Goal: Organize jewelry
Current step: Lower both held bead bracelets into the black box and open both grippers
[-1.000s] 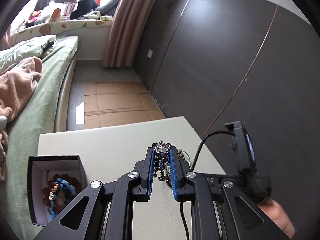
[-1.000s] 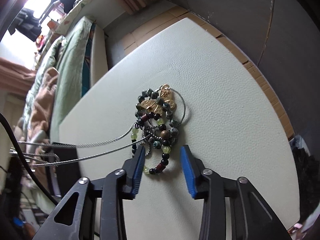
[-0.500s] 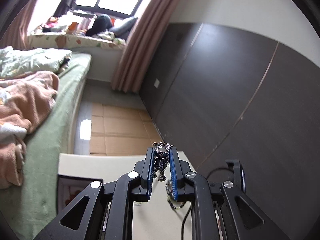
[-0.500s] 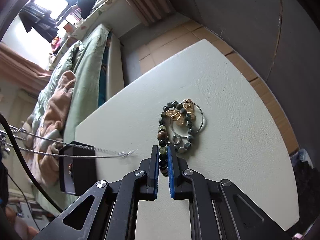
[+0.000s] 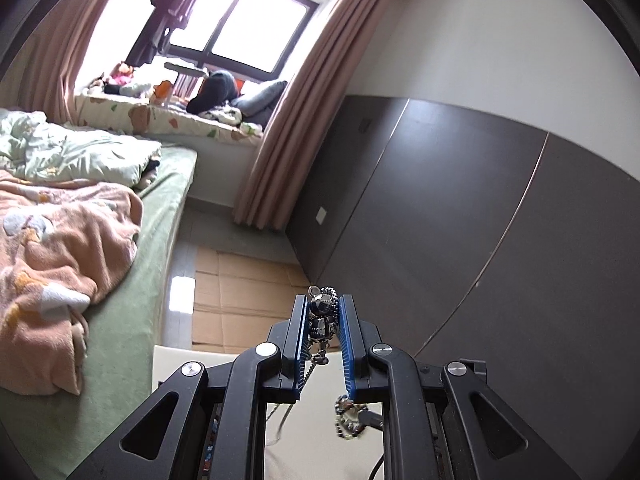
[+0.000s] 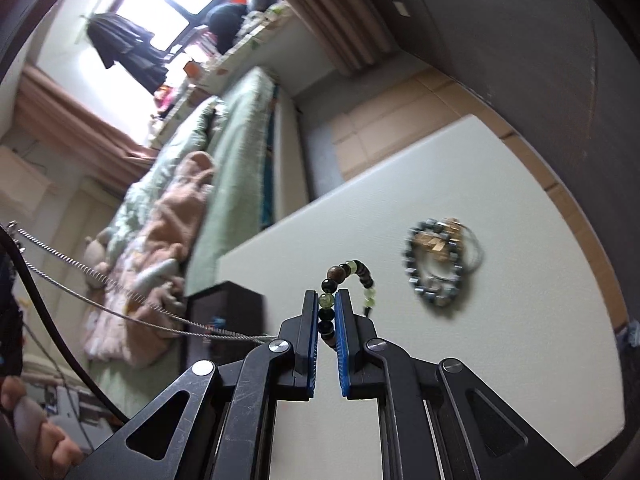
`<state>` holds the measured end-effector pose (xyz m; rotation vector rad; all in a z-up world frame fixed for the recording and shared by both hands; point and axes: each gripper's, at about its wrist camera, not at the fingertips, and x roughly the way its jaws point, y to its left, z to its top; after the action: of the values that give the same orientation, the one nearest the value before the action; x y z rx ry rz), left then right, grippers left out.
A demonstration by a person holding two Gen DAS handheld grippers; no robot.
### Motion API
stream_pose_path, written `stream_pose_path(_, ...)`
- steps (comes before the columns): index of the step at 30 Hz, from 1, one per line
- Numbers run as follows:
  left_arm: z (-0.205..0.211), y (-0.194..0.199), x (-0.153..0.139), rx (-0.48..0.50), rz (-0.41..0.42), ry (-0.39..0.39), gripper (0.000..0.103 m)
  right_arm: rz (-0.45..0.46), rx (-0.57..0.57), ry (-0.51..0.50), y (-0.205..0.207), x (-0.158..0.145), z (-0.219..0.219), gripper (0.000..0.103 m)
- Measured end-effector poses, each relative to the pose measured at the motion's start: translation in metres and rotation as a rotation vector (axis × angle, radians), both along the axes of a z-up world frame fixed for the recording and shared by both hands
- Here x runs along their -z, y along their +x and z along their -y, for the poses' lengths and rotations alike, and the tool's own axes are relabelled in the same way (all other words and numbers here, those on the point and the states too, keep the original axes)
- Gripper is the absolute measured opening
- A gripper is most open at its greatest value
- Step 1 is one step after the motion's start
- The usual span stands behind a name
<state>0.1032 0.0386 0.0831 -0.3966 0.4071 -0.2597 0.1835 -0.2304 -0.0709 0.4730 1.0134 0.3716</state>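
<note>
Above the table (image 6: pixel 460 380): left gripper (image 5: pixel 325 316) clamping silver chain pendant (image 5: pixel 322 320), right gripper (image 6: pixel 327 312) pinching beaded bracelet (image 6: pixel 348 276), neither boxed; remaining jewelry pile (image 6: pixel 438 260) unsorted beside black box (image 6: pixel 224 312).

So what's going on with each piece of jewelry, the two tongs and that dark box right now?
Left tongs: shut on the silver pendant.
Silver pendant: lifted, chain dangling.
Right tongs: shut on the bead bracelet.
Bead bracelet: lifted off the table, looping above the tips.
Remaining jewelry pile: lying on the white table.
Dark box: on the table, contents barely visible.
</note>
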Motion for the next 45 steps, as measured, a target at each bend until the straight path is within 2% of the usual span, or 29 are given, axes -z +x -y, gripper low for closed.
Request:
stream_pose_path(10,-0.026,-0.027,-0.038,-0.038,0.118,-0.034,0.016,0.149,-0.133,0.158,-0.012,-0.035,-0.049,0.010)
stream_pose_path(15,-0.042,-0.039,-0.053,-0.070,0.175,-0.041,0.016,0.197,-0.218,0.193,-0.018,-0.043,-0.080,0.010)
stream_pose_path(19,-0.048,-0.037,-0.051,-0.068,0.175,-0.035,0.016,0.205,-0.263,0.190,-0.019,-0.042,-0.098,0.010)
stream_pose_path(24,-0.053,-0.022,-0.036,-0.072,0.119,-0.029,0.016,0.191,-0.276,0.186,-0.016,-0.035,-0.107,0.010)
stream_pose_path(34,-0.075,0.005,0.011,-0.144,-0.003,-0.027,0.016,0.164,-0.302,0.160,-0.015,-0.025,-0.116,0.010)
stream_pose_path(38,-0.075,0.020,0.037,-0.150,-0.091,-0.012,0.016,0.156,-0.307,0.154,-0.014,-0.022,-0.122,0.010)
stream_pose_path(45,-0.071,0.043,0.088,-0.169,-0.309,0.025,0.016,0.137,-0.291,0.152,-0.010,-0.014,-0.125,0.010)
